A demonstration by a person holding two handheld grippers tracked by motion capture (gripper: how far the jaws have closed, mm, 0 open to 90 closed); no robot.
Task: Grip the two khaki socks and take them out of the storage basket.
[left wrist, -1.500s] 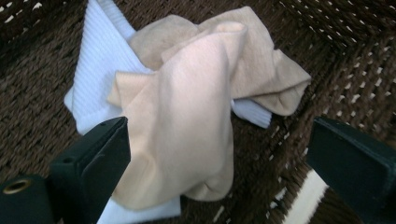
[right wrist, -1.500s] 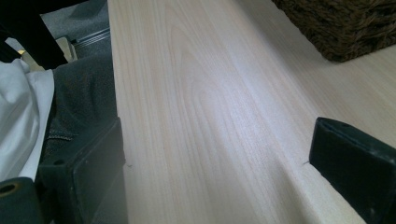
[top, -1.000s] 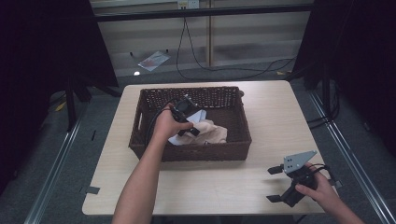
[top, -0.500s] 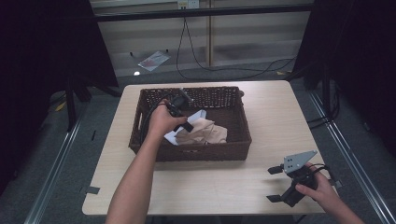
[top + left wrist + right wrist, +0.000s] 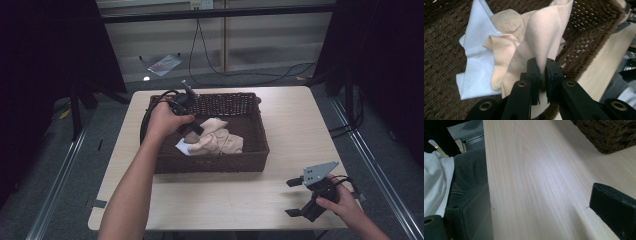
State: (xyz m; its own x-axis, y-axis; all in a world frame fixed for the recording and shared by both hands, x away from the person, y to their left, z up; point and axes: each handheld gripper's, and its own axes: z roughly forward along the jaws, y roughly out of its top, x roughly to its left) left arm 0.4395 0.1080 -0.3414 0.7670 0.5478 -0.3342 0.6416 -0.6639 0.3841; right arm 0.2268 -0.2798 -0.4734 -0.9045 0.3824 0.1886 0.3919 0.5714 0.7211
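The left tool (image 5: 541, 72) pinches a fold of the beige cloth (image 5: 541, 37) between its pads, the jaws having just been closing on it. Seen from the left gripper view, the cloth stands up in a peak from the grip, and the rest of it droops over a white cloth (image 5: 475, 72) that lies flat on the floor of the basket (image 5: 441, 82). In the high view the left tool (image 5: 192, 127) sits inside the basket (image 5: 210, 165), near its left wall, with the beige cloth (image 5: 217, 140) bunched in the middle and a corner of the white cloth (image 5: 182, 147) poking out beside it. The basket stands on the worktop (image 5: 290, 125). The right tool (image 5: 300, 197) rests low at the worktop's near right corner, well apart from the basket, jaws spread wide with nothing between them; in the right gripper view bare worktop (image 5: 536, 182) lies between its two jaws
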